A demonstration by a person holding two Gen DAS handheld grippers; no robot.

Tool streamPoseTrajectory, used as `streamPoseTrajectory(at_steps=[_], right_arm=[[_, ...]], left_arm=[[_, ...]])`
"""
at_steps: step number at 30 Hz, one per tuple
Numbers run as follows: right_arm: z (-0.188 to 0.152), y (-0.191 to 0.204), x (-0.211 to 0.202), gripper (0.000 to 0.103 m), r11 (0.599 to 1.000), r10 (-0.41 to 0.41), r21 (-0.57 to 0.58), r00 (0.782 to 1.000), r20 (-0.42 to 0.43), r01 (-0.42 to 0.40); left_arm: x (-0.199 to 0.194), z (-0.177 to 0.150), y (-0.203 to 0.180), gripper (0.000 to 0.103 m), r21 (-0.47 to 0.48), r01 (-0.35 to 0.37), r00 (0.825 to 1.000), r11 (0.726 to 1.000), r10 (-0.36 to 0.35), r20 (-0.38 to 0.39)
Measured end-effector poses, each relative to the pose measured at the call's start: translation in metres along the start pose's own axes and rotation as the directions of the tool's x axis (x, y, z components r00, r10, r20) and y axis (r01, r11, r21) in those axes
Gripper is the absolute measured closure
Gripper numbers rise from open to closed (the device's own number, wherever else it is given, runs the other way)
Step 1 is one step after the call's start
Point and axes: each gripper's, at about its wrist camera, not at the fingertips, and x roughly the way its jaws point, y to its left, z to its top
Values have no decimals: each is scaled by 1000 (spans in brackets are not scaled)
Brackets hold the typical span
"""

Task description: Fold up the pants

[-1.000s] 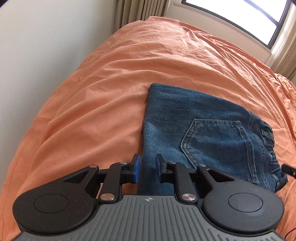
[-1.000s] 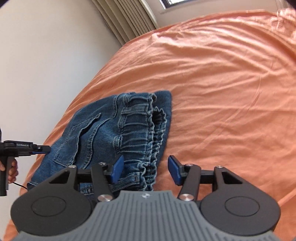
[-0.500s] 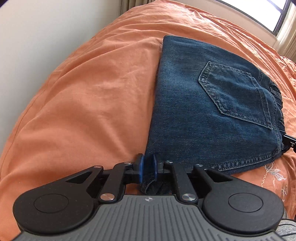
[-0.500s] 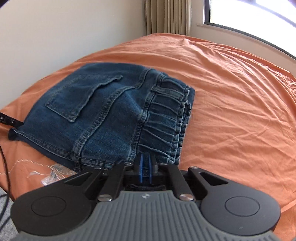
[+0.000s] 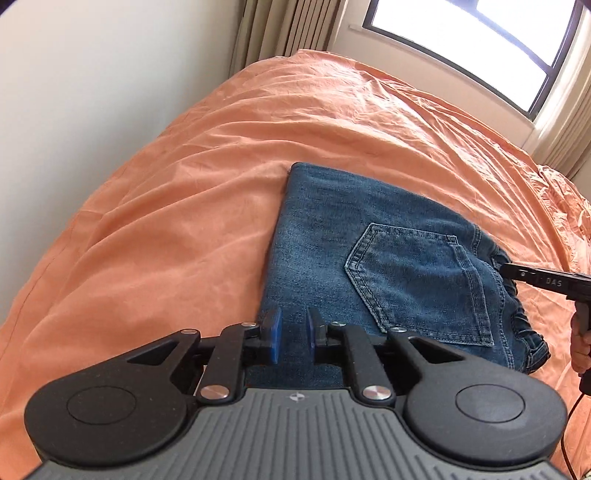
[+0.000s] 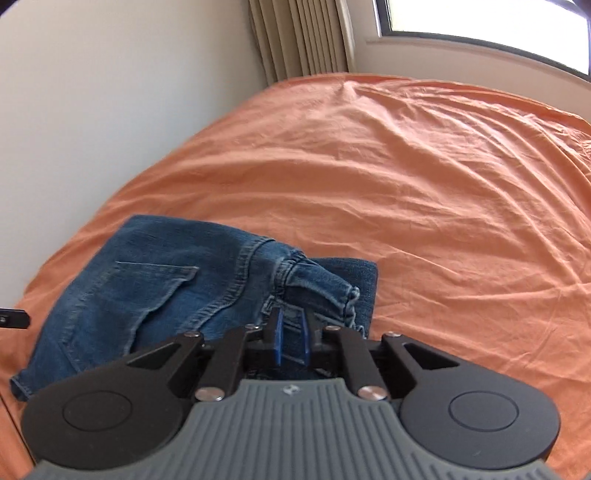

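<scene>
Pants (image 5: pixel 332 236) of faded blue denim, folded into a compact rectangle, are what both claws work on, and they lie on the rumpled orange cotton bedspread (image 5: pixel 184 221), in the lower middle of each view. In the left wrist view the left gripper (image 5: pixel 293 336), black with blue pads, sits at the bottom centre with its jaws drawn close together over the near left corner of the denim; the fabric runs under and between the pads, but a narrow gap shows, so I cannot say whether it is pinching the cloth or only hovering over it. In the right wrist view the right gripper (image 6: pixel 291 339) has just closed its jaws, and it is clenched on the gathered elastic waistband (image 6: pixel 321 288) at the near edge, which bunches up and lifts off the layer below. Holding opposite ends of the near edge this way looks meant to keep the bundle square while it is shifted or folded once more. Beyond the pads, a stitched back pocket (image 5: pixel 417 284) faces up, which suggests the fold is well advanced. At the right edge of the left view, the other tool's black body and part of a hand (image 5: pixel 580 343) reach the waistband side. Farther out, beige pleated curtains (image 5: pixel 280 29) and a bright window (image 5: pixel 461 40) fill the upper frame, with a plain pale wall (image 5: pixel 92 92) at upper left.
</scene>
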Motion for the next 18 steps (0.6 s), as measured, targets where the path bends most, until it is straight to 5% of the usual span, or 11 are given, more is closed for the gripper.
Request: streamPoseTrajectory(at_steps=[7,12,16,18], right_arm=[[13,-19,37,103,998,6,62,998,-61,-3],[20,-15,20,103,998,17,59,998,-65,-13],[17,3,-31,62,999,52,9,999,12,-52],[17,13,-60,62,998,66,-26,997,40,-65]], left_arm=[[14,-2,1,88,-8,-15,1000,1000,15,-9],[-4,3,-10,88,4,-42,999,999,42,32],[-44,7,-36,86,87,-40,995,995,31,100],[-69,10,-49,85,129,-43,991,991,25,134]])
